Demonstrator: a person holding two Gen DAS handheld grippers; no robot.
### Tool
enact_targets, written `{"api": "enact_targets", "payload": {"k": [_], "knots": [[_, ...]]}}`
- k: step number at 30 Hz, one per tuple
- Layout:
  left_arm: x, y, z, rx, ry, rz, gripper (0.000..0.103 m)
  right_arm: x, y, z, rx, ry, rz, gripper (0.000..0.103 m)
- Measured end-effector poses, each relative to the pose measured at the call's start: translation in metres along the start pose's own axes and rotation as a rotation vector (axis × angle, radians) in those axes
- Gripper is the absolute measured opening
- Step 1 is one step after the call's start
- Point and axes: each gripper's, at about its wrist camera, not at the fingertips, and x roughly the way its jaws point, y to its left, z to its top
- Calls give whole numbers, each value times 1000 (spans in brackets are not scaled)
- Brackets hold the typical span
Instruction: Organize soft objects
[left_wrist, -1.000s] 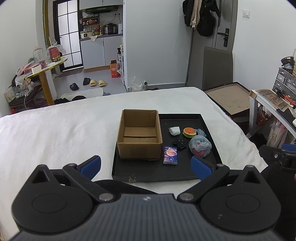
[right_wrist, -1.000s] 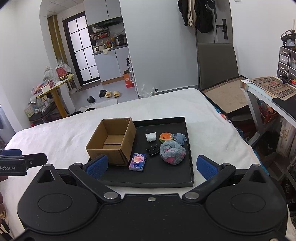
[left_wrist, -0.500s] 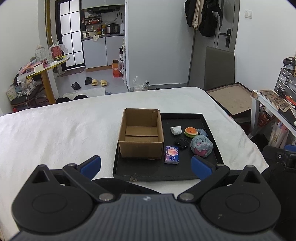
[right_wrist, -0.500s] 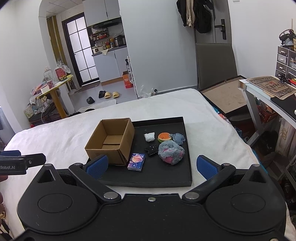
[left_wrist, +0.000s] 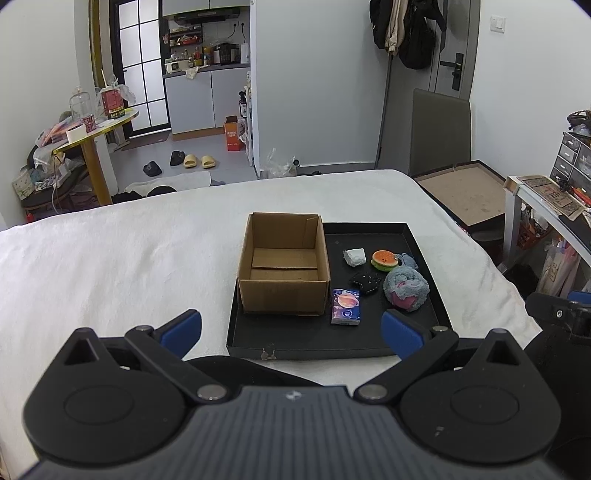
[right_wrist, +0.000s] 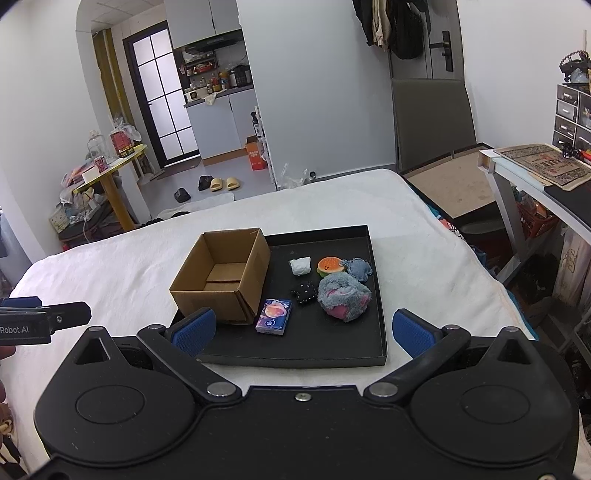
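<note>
The soft toys (right_wrist: 343, 297) lie on the tray (right_wrist: 376, 332) at 3 o'clock of the empty box (right_wrist: 221, 275). From the right gripper (right_wrist: 301, 332) they sit ahead at 12 to 1 o'clock, nearer than from the left gripper (left_wrist: 291, 328). Both grippers are spread wide, holding nothing.

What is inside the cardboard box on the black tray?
The cardboard box holds no objects: only its folded bottom flaps show. The near inner corner is hidden behind the front wall in both views. All soft items lie outside it on the black tray.
</note>
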Motion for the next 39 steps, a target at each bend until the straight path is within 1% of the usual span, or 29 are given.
{"api": "enact_targets", "payload": {"k": [6, 8, 11, 21, 26, 35, 39], "knots": [[13, 2, 3, -7, 21, 5, 103, 5, -1, -2, 8, 5, 12, 103], [20, 2, 3, -3, 32, 16, 103, 10, -3, -3, 17, 6, 33, 103], [31, 4, 3, -13, 62, 22, 103, 19, -5, -4, 21, 15, 36, 103], [68, 7, 9, -21, 105, 31, 103, 51, -14, -7, 40, 50, 50, 102], [87, 8, 14, -29, 120, 40, 103, 67, -21, -6, 55, 74, 59, 99], [120, 15, 23, -69, 130, 60, 103, 97, -28, 0, 71, 104, 88, 95], [135, 20, 26, -92, 142, 72, 102, 113, -28, 1, 80, 129, 104, 92]]}}
